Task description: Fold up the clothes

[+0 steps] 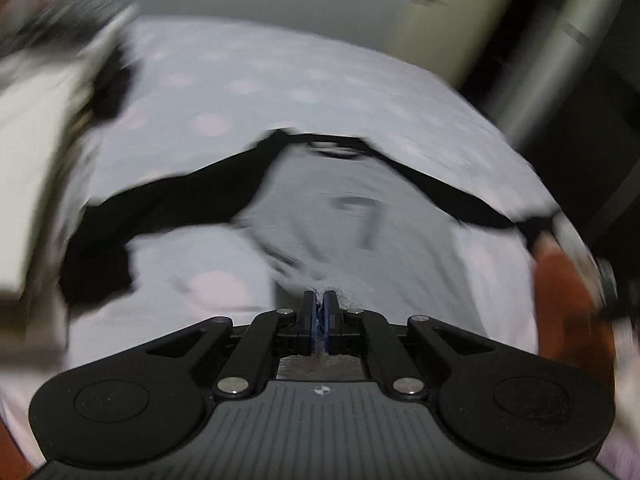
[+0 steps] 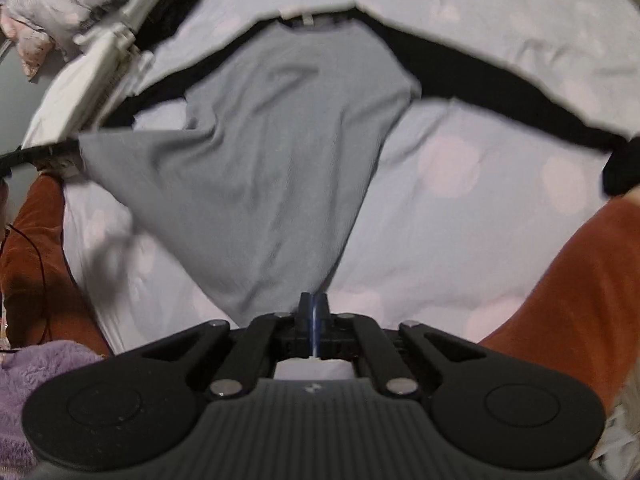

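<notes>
Both the left gripper (image 1: 319, 303) and right gripper (image 2: 314, 305) clench the hem of a grey black-sleeved raglan shirt (image 2: 256, 152), spread ahead of the jaws.

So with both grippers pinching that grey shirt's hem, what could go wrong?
Each gripper, left and right, holds only a thin bit of the shirt, so the fabric might slip out. The black sleeves lie spread wide and could drag or bunch during a fold. Both views are blurred by fast motion, which may skew the shirt.
</notes>
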Available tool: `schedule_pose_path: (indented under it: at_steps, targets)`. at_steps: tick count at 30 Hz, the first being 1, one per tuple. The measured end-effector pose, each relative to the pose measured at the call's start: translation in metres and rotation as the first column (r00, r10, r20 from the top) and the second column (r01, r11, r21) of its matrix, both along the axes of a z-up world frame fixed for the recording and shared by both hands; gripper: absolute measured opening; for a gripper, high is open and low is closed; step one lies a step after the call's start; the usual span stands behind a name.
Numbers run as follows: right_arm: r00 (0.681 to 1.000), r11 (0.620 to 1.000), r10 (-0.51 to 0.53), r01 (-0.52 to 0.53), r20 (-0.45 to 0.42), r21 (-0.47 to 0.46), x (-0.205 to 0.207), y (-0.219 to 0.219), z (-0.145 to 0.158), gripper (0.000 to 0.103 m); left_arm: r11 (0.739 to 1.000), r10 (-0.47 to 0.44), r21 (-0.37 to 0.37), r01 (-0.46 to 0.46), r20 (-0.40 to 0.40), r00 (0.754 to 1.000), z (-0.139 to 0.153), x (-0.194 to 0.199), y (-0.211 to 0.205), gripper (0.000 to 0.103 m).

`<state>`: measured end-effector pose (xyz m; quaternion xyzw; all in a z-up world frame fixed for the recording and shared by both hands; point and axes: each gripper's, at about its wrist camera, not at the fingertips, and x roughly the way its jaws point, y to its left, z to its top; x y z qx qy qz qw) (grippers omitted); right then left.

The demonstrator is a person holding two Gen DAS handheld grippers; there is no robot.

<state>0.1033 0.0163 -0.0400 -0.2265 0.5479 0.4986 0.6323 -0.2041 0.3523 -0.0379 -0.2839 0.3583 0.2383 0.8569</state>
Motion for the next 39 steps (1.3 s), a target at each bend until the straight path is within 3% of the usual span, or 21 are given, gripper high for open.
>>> schedule_pose_path:
  at_steps: [2, 5, 11, 13, 14, 15, 20, 27, 31, 35, 39]
  targets:
    - [0.999, 0.997, 0.041, -0.041, 0.003, -0.063, -0.010, 0.013, -0.026, 0.010, 0.997, 0.070, -0.013, -0.071, -0.060, 0.996, -0.018, 0.002, 0.018, 0.004]
    - [0.996, 0.988, 0.087, -0.091, -0.037, -0.126, -0.021, 0.028, -0.062, 0.036, 0.993, 0.106, -0.038, -0.112, -0.125, 0.986, -0.046, 0.007, 0.034, 0.004]
    - [0.983, 0.973, 0.170, -0.179, -0.074, -0.149, -0.037, 0.055, -0.099, 0.035, 0.988, 0.121, -0.078, -0.135, -0.156, 0.980, -0.075, 0.010, 0.044, 0.004]
    - [0.976, 0.964, 0.207, -0.215, -0.063, -0.159, -0.045, 0.061, -0.105, 0.023, 0.987, 0.119, -0.088, -0.133, -0.150, 0.981, -0.077, 0.008, 0.046, 0.004]
    - [0.974, 0.962, 0.213, -0.223, -0.077, -0.158, -0.047, 0.060, -0.105, 0.005, 0.988, 0.114, -0.091, -0.128, -0.144, 0.983, -0.075, 0.008, 0.045, 0.004]
    - [0.972, 0.961, 0.217, -0.230, -0.093, -0.156, -0.049, 0.060, -0.105, 0.005, 0.989, 0.105, -0.093, -0.118, -0.137, 0.985, -0.072, 0.007, 0.045, 0.004]
    - [0.979, 0.980, 0.179, -0.185, -0.095, -0.067, -0.040, 0.036, -0.059, 0.004, 0.995, 0.041, -0.087, -0.051, -0.114, 0.993, -0.051, -0.003, 0.029, 0.004]
    - [0.997, 0.994, 0.073, -0.073, 0.013, 0.083, -0.019, -0.017, 0.043, 0.003, 0.989, -0.083, -0.131, 0.070, -0.093, 0.992, -0.027, -0.004, -0.007, 0.004]
    - [0.996, 0.981, -0.021, 0.004, 0.082, 0.196, 0.003, -0.022, 0.081, 0.003, 0.986, -0.109, -0.132, 0.102, -0.053, 0.993, -0.014, 0.008, -0.012, 0.004]
    - [0.988, 0.963, -0.129, 0.103, 0.090, 0.248, 0.042, 0.005, 0.078, 0.003, 0.991, 0.022, -0.129, -0.027, -0.043, 0.999, -0.019, 0.023, 0.021, 0.004]
    - [0.969, 0.942, -0.244, 0.226, 0.045, 0.248, 0.076, 0.049, 0.039, 0.003, 0.964, 0.173, -0.197, -0.178, -0.042, 0.984, -0.048, 0.035, 0.064, 0.004]
